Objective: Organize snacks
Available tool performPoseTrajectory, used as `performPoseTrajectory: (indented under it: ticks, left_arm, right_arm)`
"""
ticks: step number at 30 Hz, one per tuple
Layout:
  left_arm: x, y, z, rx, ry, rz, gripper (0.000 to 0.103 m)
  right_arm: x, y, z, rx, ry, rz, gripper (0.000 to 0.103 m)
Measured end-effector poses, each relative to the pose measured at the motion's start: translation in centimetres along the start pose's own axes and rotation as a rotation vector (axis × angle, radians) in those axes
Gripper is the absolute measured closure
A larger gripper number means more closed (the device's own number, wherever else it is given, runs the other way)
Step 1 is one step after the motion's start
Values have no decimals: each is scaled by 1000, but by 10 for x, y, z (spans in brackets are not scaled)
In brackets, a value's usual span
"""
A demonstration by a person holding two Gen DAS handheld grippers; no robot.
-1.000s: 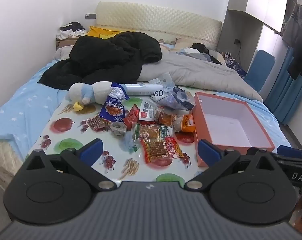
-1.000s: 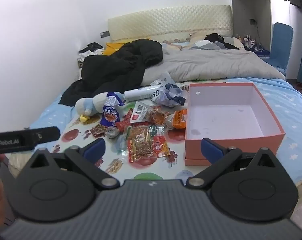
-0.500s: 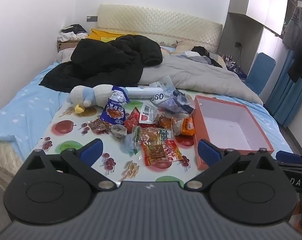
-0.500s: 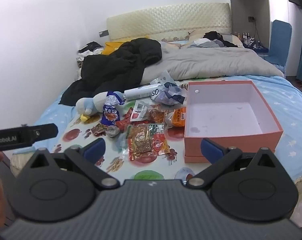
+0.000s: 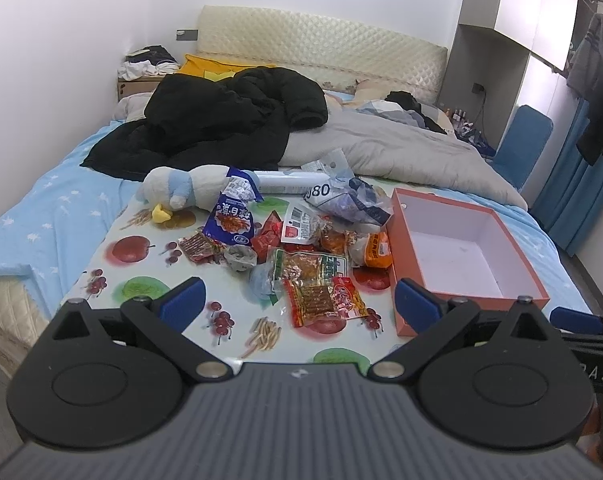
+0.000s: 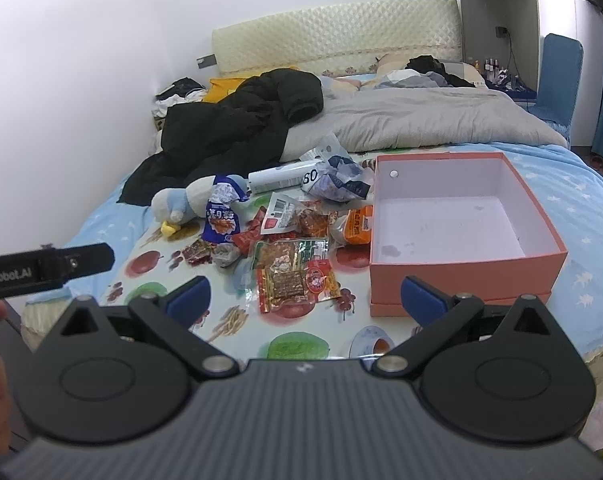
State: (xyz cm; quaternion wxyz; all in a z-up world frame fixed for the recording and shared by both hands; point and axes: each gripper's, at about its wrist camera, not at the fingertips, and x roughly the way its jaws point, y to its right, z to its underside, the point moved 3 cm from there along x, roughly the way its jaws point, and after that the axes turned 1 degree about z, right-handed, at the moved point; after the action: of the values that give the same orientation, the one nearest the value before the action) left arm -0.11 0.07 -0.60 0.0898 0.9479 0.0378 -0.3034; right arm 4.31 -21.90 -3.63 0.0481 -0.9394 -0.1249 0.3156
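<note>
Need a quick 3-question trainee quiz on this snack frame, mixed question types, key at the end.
1. True or false: the orange box already holds snacks.
2. Which lies nearest the right gripper? A) blue snack bag B) red-and-clear snack packet C) plush toy
3. Fill in: both the right gripper and the left gripper are ____ and hold nothing.

Key: 1 false; 2 B; 3 open.

Snack packets [image 5: 301,248] heaped mid-mat [image 5: 141,288] on the bed [image 5: 41,208], box [image 5: 461,256] set to their right, stuffed toy [image 5: 181,192] at their left rear, coat [image 5: 221,128] and quilt [image 5: 401,152] spread behind.
</note>
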Motion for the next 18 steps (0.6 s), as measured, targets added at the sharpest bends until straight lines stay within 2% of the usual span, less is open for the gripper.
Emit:
performPoseTrajectory:
  ticks: [18]
  left_arm:
    - [11,-2,12,30,-11,-30,1]
  right_arm:
    - [6,-1,15,-13,-18,-2,0]
